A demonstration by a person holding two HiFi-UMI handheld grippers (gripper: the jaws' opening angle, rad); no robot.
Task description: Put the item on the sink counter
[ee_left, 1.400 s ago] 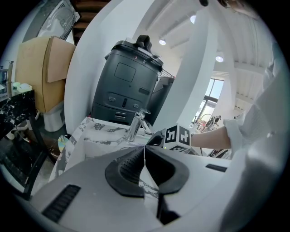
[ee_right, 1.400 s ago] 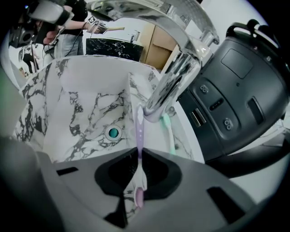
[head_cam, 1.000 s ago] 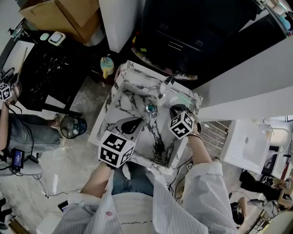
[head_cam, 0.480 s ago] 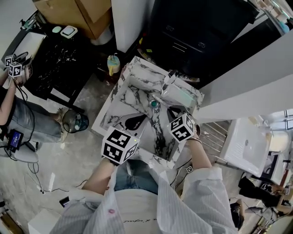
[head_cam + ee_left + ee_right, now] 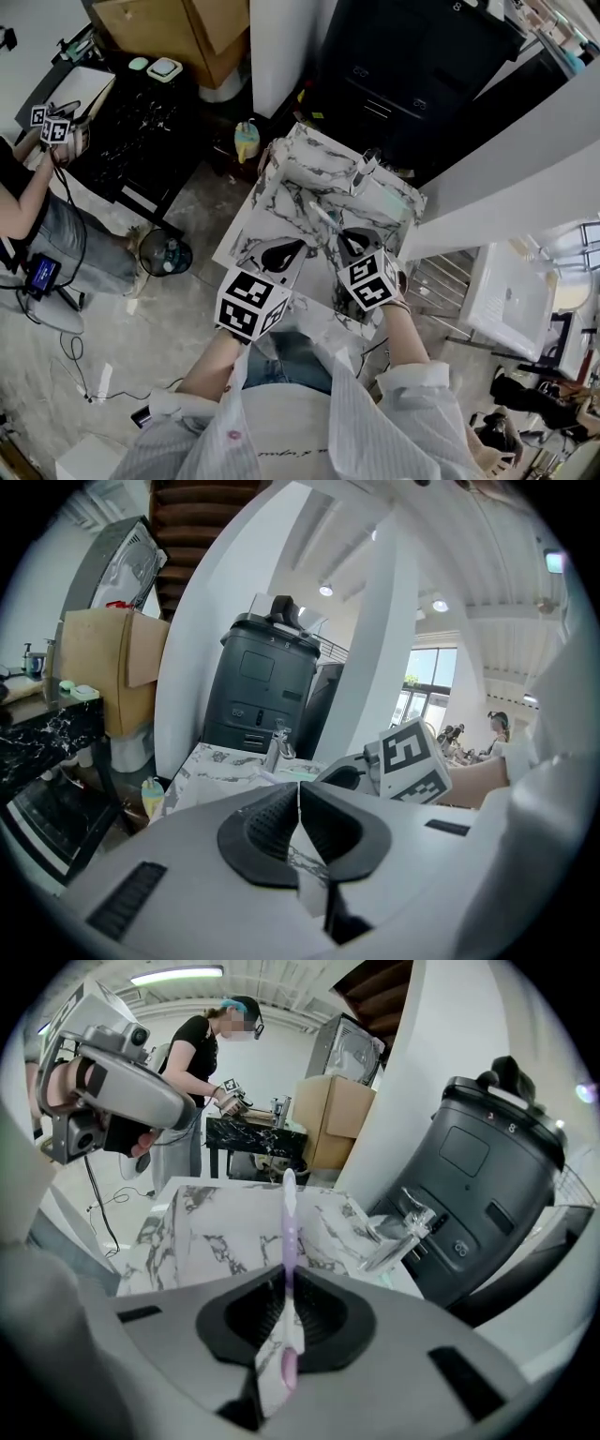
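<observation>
A slim white and purple toothbrush (image 5: 288,1232) stands pinched between the pads of my right gripper (image 5: 286,1312), its head pointing out over the marble sink counter (image 5: 216,1232). From the head view the toothbrush (image 5: 323,217) sticks out of the right gripper (image 5: 349,242) above the basin, short of the chrome faucet (image 5: 366,169). My left gripper (image 5: 286,251) hovers beside it over the sink's near edge (image 5: 246,246). In its own view the left gripper (image 5: 299,832) is shut with nothing between the pads.
A yellow bottle (image 5: 247,141) stands on the floor left of the sink. A dark round bin (image 5: 167,253), a black marble table (image 5: 141,131) and another person (image 5: 37,187) are further left. A large dark grey machine (image 5: 394,75) rises behind the faucet.
My right gripper has drawn back from the faucet and drain toward the sink's near edge, toothbrush still in its jaws. The head view has shifted, so the sink sits further right.
</observation>
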